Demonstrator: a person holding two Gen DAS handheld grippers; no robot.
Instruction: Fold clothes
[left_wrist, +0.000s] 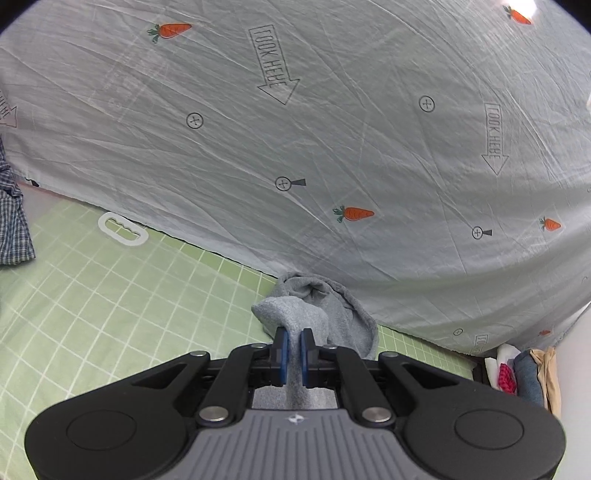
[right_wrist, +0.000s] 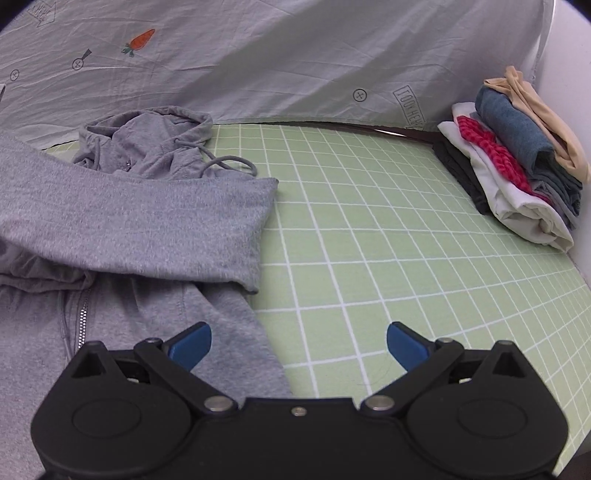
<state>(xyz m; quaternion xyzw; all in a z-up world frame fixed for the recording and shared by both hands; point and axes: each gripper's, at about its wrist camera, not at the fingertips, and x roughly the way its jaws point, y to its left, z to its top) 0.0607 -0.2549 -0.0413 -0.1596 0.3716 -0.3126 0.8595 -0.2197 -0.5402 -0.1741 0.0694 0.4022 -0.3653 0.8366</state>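
Fingers of the left gripper pinch grey hoodie fabric, right gripper fingers spread wide and empty above the green grid mat; the far sheet reads "LOOK HERE".

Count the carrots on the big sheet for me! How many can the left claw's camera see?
4 clear carrots: one top left, one top right corner, one mid-sheet, one at the right edge. A small orange speck lower right may be another.

left wrist: low, close, facing sheet | right wrist: higher | shared: mat
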